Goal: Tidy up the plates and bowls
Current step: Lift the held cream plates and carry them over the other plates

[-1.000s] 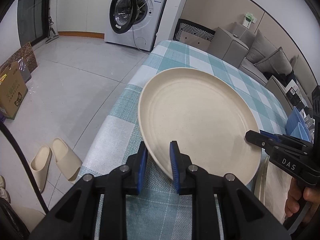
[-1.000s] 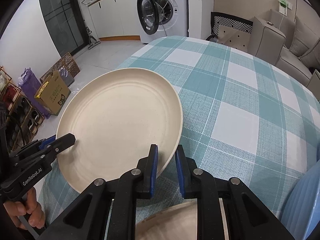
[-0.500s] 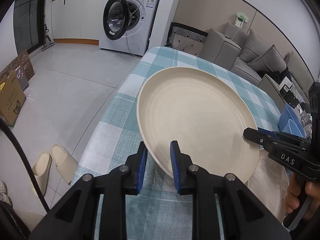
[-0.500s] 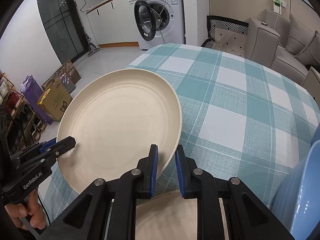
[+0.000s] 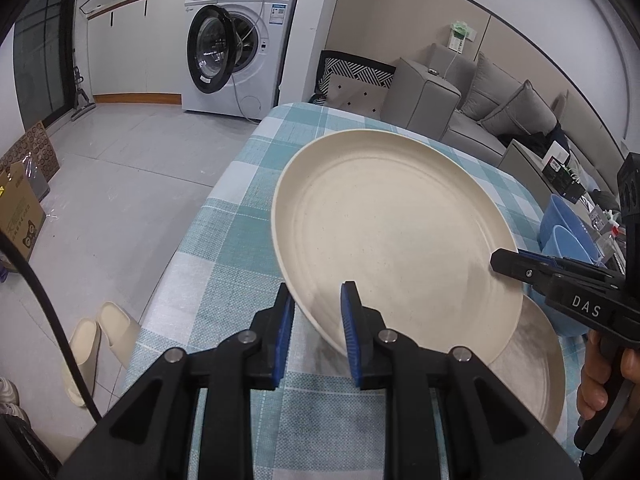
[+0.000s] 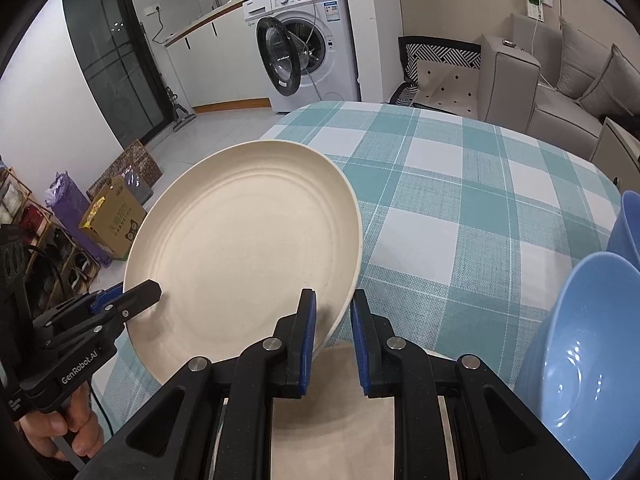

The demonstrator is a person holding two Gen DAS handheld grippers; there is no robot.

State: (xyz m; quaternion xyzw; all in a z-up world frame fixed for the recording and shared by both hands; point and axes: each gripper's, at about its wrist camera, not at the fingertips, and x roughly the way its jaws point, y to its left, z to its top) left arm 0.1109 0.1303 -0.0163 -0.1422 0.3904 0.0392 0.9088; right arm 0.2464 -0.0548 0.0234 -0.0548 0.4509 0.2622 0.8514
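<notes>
Both grippers, left (image 5: 316,328) and right (image 6: 332,336), pinch a cream plate's (image 5: 392,240) rim between their fingers, hiding most of a second plate (image 5: 532,364) beneath.

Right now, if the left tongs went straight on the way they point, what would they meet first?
Probably the cream plate itself: the left tongs are already shut on its near rim, and its face fills the way ahead. Past it lies the checked tablecloth.

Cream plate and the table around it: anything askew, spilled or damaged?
No spill or damage shows. The cream plate is tilted above the checked tablecloth, its rim pinched by the left gripper and right gripper, over a second plate.
</notes>
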